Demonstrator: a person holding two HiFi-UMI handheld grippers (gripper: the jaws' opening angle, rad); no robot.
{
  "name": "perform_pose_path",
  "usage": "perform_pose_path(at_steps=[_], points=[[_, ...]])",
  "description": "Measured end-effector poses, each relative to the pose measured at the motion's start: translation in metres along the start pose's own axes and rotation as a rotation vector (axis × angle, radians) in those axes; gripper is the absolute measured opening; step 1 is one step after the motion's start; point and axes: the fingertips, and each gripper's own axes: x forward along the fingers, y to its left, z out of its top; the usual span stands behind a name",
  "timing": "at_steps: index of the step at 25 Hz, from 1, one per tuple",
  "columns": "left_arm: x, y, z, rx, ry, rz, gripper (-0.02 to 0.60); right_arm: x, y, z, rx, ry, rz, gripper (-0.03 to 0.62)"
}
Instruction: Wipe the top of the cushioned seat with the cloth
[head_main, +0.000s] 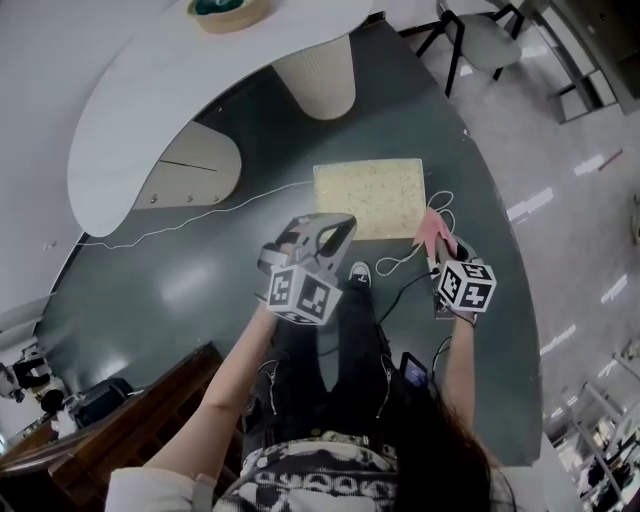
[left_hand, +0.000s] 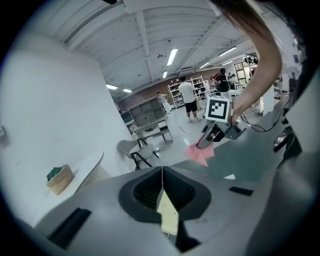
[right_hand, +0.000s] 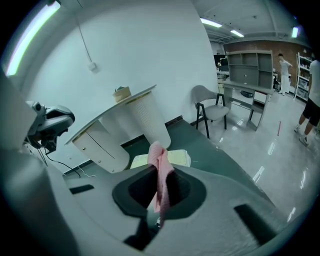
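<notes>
Seat, pale yellow, rectangular and cushioned (head_main: 368, 198): lay flat on the dark green floor panel (head_main: 250, 250), straight ahead of the person's feet, long axis running left to right across the head view. Top bare; judged not yet wiped.

Pink cloth (head_main: 433, 232): hung bunched from the right gripper (head_main: 437, 258), clamped tight between its jaws, as shown plainly in the right gripper view, with a limp fold standing past the tips. Sat at the seat's near right corner in the head view. Could not tell whether touching the cushion or held just above it. Bearing of the seat from that gripper: ahead and to the left. Judged, then, that the coming stroke called for a short reach forward and a sweep leftward along the long axis.

Left gripper (head_main: 336, 228): jaws pressed together on nothing, poised over the seat's near edge. About as near the seat as the right one, but without the cloth, so judged idle for the wipe.

Farther out: curved white tabletop (head_main: 150, 110) on a ribbed cream pedestal (head_main: 318, 78), a woven basket with something green inside (head_main: 228, 12) at its far end, a thin white cable (head_main: 232, 205) trailing over the floor panel, and a grey chair with black legs (head_main: 490, 38) on the glossy pale floor beyond.

Writing: none legible anywhere. Only black-and-white square patterns on each marker cube (head_main: 465, 285); no brand or label made out.
</notes>
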Motion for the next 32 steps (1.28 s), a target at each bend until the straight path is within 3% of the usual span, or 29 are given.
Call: perform_pose_path(at_steps=[8, 15, 32], points=[[-0.04, 0.002, 0.014, -0.022, 0.004, 0.017, 0.006, -0.061, 0.039, 0.03, 0.001, -0.083, 0.011, 0.012], [-0.095, -0.005, 0.017, -0.024, -0.022, 0.019, 0.006, -0.099, 0.1, 0.04, -0.037, -0.132, 0.04, 0.012], [-0.254, -0.07, -0.002, -0.012, -0.135, 0.025, 0.006, -0.197, 0.281, -0.029, -0.121, -0.238, 0.078, 0.012]])
